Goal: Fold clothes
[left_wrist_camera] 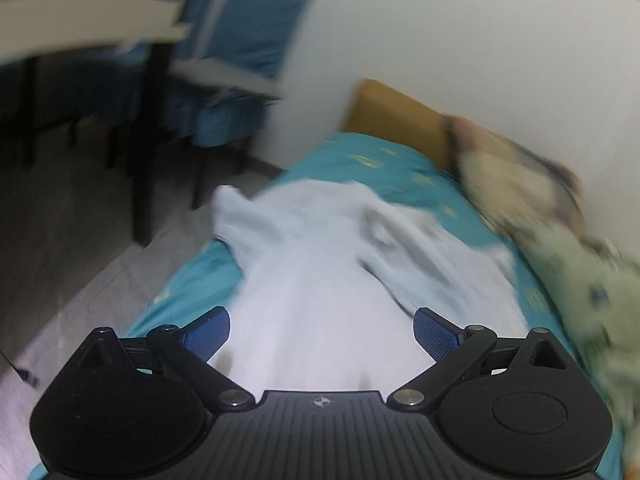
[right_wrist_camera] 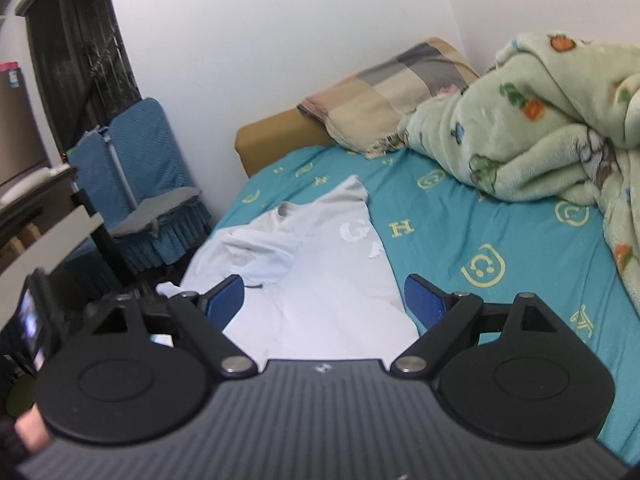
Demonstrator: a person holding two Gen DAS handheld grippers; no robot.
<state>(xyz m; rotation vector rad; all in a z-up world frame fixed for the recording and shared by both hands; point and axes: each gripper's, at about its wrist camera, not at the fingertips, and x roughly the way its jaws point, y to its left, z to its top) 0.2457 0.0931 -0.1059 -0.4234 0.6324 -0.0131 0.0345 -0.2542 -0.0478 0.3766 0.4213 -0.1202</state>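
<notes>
- The bed (right_wrist_camera: 460, 240), under a teal sheet with yellow letters and smiley marks, fills most of both views, with a tan headboard (right_wrist_camera: 276, 136) against the white wall
- A pale green fleece blanket (right_wrist_camera: 532, 136) with small cartoon prints is heaped along the bed's far side; in the left wrist view it is a smeared streak
- The white T-shirt (right_wrist_camera: 320, 272) lies on the sheet near the bed's edge, one sleeve folded over the chest, faded grey lettering partly showing; in the left wrist view it (left_wrist_camera: 312, 264) is blurred and creases cannot be read
- A patchwork pillow (right_wrist_camera: 384, 96) leans at the headboard, touching the blanket
- A blue-covered chair (right_wrist_camera: 148, 200) with a grey seat pad stands beside the bed, next to a table (left_wrist_camera: 92, 28) cut off by the frame
- The right gripper (right_wrist_camera: 324, 296) hangs over the shirt's lower part, fingers spread wide, holding nothing
- The left gripper (left_wrist_camera: 322, 328) is likewise spread apart above the shirt, gripping nothing
</notes>
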